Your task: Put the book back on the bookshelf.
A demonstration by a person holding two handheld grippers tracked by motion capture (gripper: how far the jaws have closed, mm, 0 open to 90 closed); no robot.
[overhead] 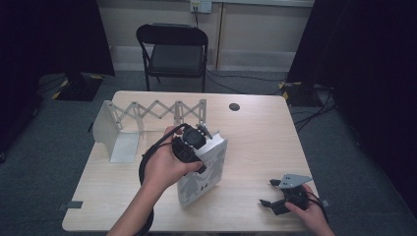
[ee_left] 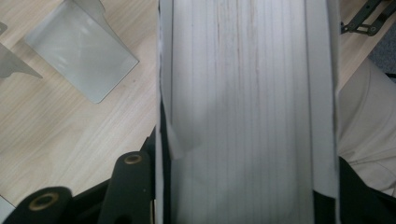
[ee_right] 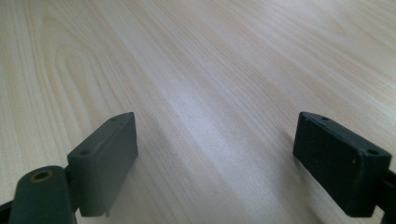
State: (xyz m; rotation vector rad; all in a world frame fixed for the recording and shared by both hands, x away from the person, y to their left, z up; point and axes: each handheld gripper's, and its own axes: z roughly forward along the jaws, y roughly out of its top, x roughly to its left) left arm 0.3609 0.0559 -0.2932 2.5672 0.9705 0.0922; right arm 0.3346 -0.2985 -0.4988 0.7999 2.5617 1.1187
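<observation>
Left gripper: clamped from above on the top edge of the book, jaws pressed on both covers; in the left gripper view the page block runs between them.
Book: stands upright near the middle of the table, near corner on the wood, cover facing the near right, tilted a little.
Rack: white expanding rack with an end plate at the far left of the table, apart from the book; its nearest bay looks free.
Step in hand: I judge the book is being carried to the rack to be stood in it.
Doing it well: keep the squeeze firm so the covers do not slip; lift the book off the wood before moving left; hold it upright, spine in line with the bay; lower it until it rests beside the plate, then let go.
Risk: a loose page corner shows by one jaw and may crease.
Right gripper: resting at the near right, jaws apart, nothing between them; bare wood ahead. It could steady the rack.
</observation>
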